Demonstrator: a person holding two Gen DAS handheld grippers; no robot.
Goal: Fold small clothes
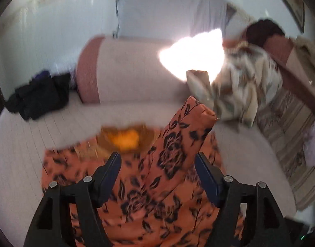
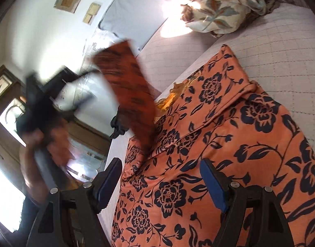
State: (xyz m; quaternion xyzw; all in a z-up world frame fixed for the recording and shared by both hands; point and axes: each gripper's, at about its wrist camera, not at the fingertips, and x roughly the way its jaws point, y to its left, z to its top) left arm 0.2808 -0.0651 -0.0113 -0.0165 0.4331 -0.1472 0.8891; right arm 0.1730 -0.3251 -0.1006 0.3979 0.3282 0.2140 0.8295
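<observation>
An orange garment with dark floral print lies on the pale quilted bed; a yellow-orange neck lining shows at its far end. One sleeve stands raised between my left gripper's jaws. My left gripper is open above the garment. In the right wrist view the garment fills the lower right, and my right gripper is open over its left edge. The raised sleeve appears blurred in the air there, beside the blurred left gripper tool in a hand.
A pink bolster pillow lies across the bed's far side. A cream leaf-print blanket is bunched at the right, also in the right wrist view. Dark clothes are piled at the far left. A person's arm reaches in.
</observation>
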